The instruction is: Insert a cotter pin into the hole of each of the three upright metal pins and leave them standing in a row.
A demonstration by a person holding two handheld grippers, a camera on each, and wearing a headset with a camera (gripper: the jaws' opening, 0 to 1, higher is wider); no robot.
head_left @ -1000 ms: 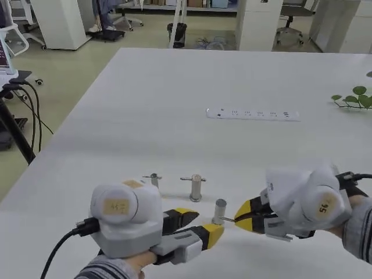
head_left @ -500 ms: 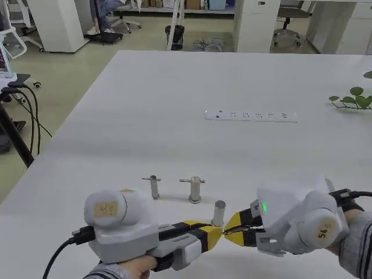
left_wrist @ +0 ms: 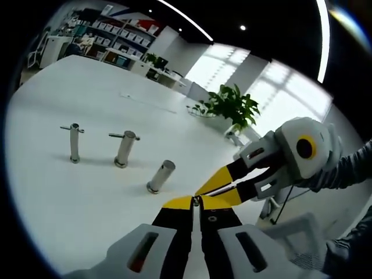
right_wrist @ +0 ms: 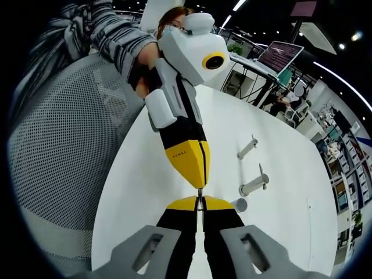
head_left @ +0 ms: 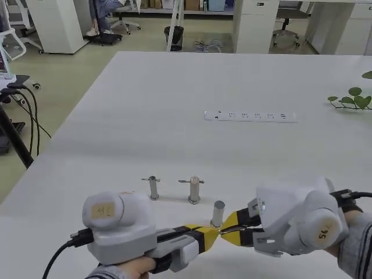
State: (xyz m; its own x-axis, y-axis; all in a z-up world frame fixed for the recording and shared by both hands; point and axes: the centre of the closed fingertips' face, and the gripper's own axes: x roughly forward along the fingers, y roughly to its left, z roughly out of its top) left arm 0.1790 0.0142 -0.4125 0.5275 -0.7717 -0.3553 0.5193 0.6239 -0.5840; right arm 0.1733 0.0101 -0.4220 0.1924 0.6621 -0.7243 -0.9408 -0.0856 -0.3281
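Left pin (head_left: 153, 187) and middle pin (head_left: 194, 190) stood fitted at centre frame; the third pin (head_left: 218, 213), lower centre, stood bare while our left gripper (head_left: 212, 233) and right gripper (head_left: 228, 228) both clamped one cotter pin (right_wrist: 199, 199).

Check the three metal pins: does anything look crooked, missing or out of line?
All three stand upright. The nearest pin has no cotter pin through it and sits closer to the person than the left pin and middle pin, so the row looks bent. Nothing looks damaged.

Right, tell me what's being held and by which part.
A cotter pin, one end in the jaws of the left gripper, the other in the right gripper.
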